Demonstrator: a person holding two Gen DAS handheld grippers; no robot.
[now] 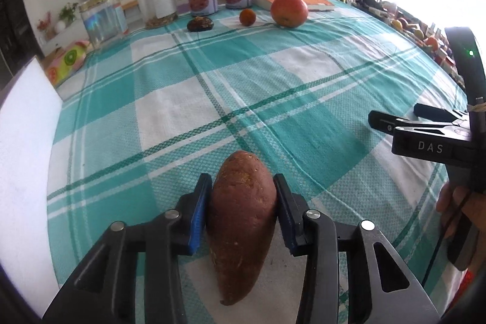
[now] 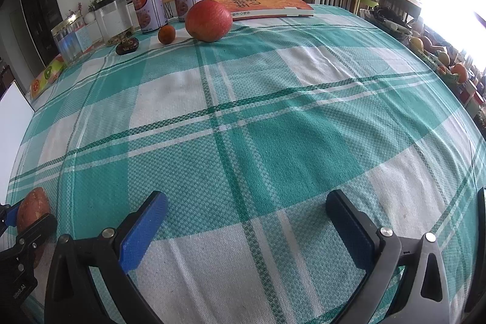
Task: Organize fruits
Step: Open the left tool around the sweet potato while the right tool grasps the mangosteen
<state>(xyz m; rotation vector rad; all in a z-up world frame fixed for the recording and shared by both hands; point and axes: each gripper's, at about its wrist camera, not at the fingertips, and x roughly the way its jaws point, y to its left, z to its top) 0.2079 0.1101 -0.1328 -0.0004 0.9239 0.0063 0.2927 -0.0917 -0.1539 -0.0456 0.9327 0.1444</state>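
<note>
- Two claws on record, mine both: left gripper (image 1: pixel 243 208) has its blue pads against either flank of the sweet potato (image 1: pixel 241 226); right gripper (image 2: pixel 246 223) stands wide, nothing between its fingers, only checked tablecloth (image 2: pixel 273 99) beneath.
- Sweet potato: lies lengthwise near the front edge of the cloth, pointed tail toward me, blunt end away. It seems still to rest on the cloth, though I cannot be sure.
- Step in hand, as I judge it: pickup, grip made, carry not begun.
- Fruits at the far side: one apple (image 2: pixel 208 21), one small orange fruit (image 2: pixel 166 34) just beside it, one dark lump (image 2: pixel 127 46) further left, kind not readable.
- Next move calls for: a straight lift clear of the cloth, pads kept square so the tapering body does not swivel or slide, then travel toward wherever I mean to group it. Destination is my guess; no bowl or tray shows.
- Hard to make out: the underside contact of the sweet potato; the contents of the clear jars (image 1: pixel 103 17); the bright window side, washed out.
- Cut off: in the right wrist view the sweet potato shows only as a sliver at the lower left edge; the heap of other produce beyond the table's right edge is too small to name.
</note>
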